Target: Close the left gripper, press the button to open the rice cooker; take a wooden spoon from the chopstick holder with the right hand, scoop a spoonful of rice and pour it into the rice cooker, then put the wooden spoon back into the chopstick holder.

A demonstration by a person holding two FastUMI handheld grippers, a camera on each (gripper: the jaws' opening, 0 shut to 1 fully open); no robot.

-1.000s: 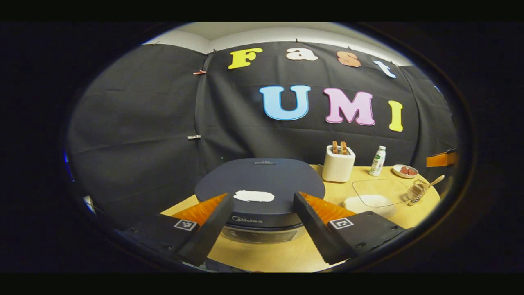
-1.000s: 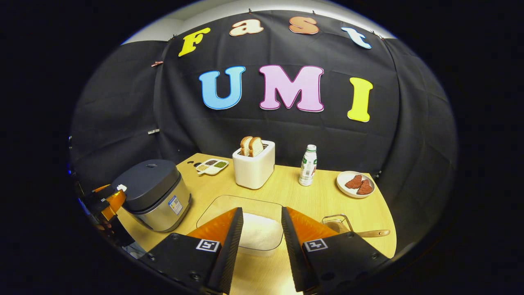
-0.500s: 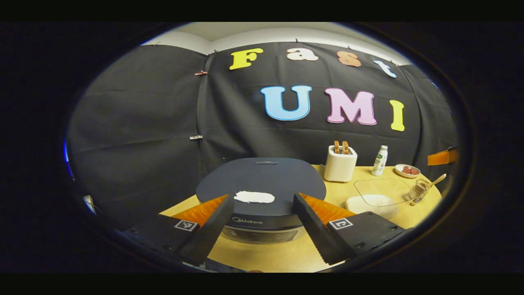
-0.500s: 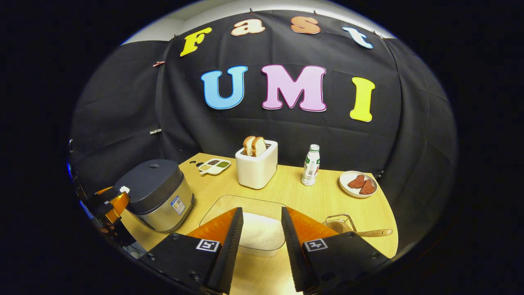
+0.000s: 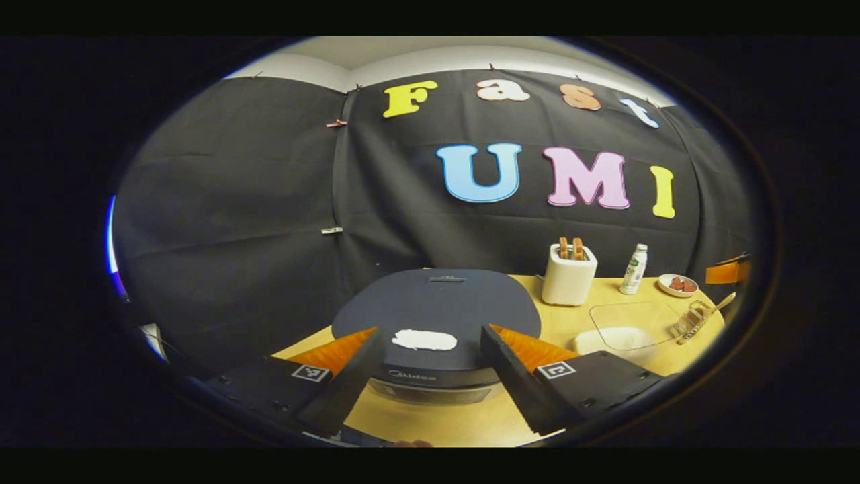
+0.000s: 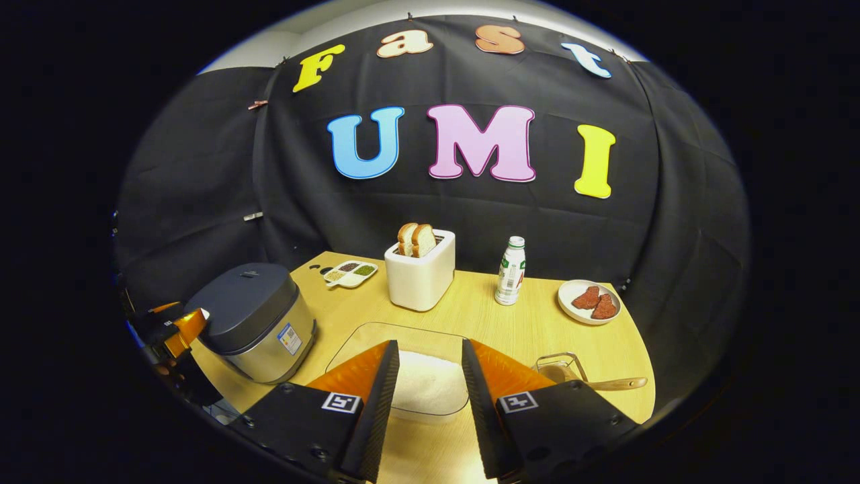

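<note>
The rice cooker stands shut right in front of my left gripper, its dark lid level. Its white button shows between my open fingers, which hover just short of it. From the right gripper view the cooker is at the table's left with the left gripper at its near side. My right gripper is open and holds nothing, low over a glass container of rice. The glass chopstick holder sits to its right, a wooden spoon sticking out.
A white toaster with bread, a small bottle and a plate of meat line the back of the wooden table. A small divided tray lies behind the cooker. The table's curved edge runs close on the right.
The left gripper has drawn back a little from the cooker, which now looks smaller and lower. The right gripper has hardly moved. Both stay open.
</note>
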